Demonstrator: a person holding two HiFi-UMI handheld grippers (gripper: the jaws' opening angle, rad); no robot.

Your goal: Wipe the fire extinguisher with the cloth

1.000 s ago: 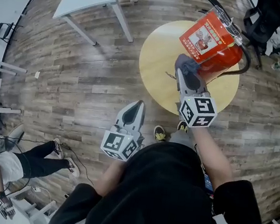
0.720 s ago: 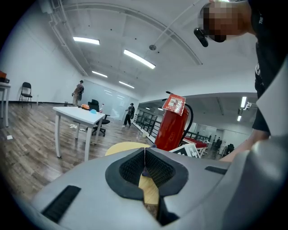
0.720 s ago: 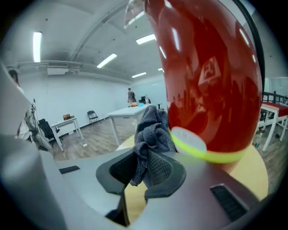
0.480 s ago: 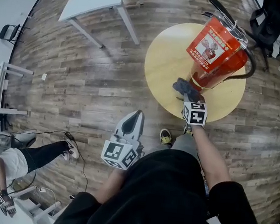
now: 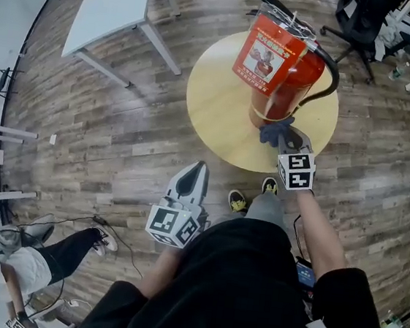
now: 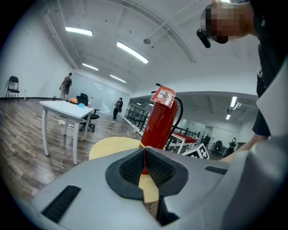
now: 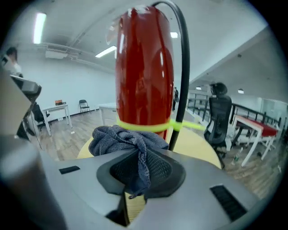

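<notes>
Right gripper (image 5: 281,137) pinching the grey cloth (image 5: 273,130), red fire extinguisher (image 5: 278,72) standing just past its tips, left gripper (image 5: 196,169) hanging well apart, jaws pressed together.

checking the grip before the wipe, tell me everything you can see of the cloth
The cloth is a dark blue-grey, towel-like fabric, crumpled into a loose bunch. One twisted fold runs down between the jaws of the right gripper, which are shut on it, and a short tail hangs below the pads. The bunch sits ahead of the jaws, seemingly pressed against the lower body of the red fire extinguisher at its yellow band, above the round table.
</notes>
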